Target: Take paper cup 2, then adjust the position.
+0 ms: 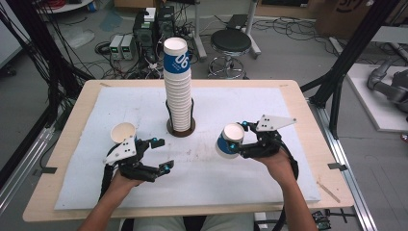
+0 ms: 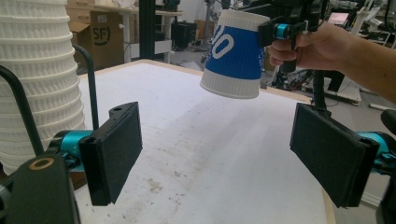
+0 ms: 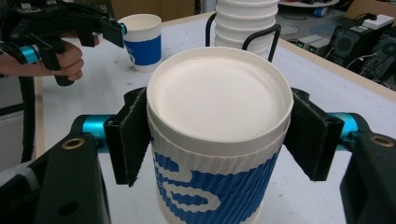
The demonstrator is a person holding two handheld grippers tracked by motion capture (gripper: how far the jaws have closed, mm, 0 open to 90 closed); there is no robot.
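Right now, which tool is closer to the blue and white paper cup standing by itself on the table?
Left. The left tool sits open just beside the standing blue and white paper cup; the right tool is across the table, holding another cup.

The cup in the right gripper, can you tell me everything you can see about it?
The cup is paper, white with a ribbed blue band and white printing. Its rim is rolled and the inside looks empty and white. The right gripper clamps it just under the rim, one black pad on each side. It hangs tilted above the white mat, bottom clear of it, to the right of the tall cup stack and touching nothing else.
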